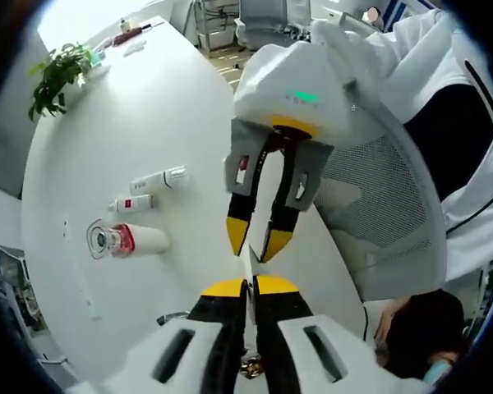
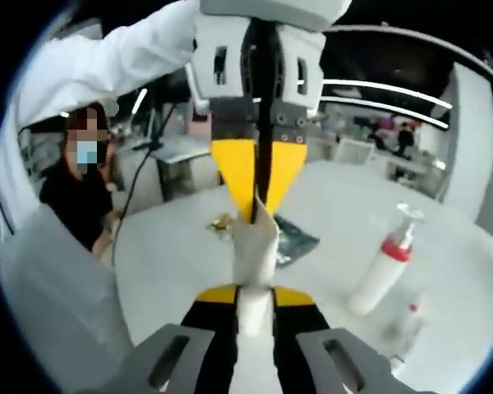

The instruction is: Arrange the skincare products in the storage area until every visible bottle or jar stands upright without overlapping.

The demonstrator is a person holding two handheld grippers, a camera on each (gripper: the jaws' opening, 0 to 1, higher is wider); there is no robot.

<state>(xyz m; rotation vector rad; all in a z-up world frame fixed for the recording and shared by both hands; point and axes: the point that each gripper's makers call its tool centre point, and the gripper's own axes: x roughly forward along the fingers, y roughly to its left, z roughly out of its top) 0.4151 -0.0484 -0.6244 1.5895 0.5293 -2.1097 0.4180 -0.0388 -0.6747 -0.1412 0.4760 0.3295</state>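
At the centre of the left gripper view we see both grippers meeting over the white counter [image 1: 140,115]: the left gripper [image 1: 248,287] rises from the bottom edge with its jaws pressed together on a thin white item [image 1: 248,264], and the right gripper [image 1: 259,238] comes down from above, its yellow-tipped jaws narrowed toward that same item. In the right gripper view the right gripper [image 2: 255,297] grips a white tube [image 2: 256,246] between its jaws at lower centre, while the left gripper [image 2: 255,201] pinches the tube's upper end from the top of the frame. We judge this to be one tube shared between the two, held off the counter.

We count the work as barely begun. At the left of the left gripper view, two small tubes, one [image 1: 158,180] above the other [image 1: 131,203], lie flat, and just below them a clear-capped bottle [image 1: 123,240] lies on its side. At the right of the right gripper view a pump bottle [image 2: 382,267] with a red collar stands upright, a smaller blurred bottle [image 2: 408,327] beside it. The lying items and the held tube remain to be stood.
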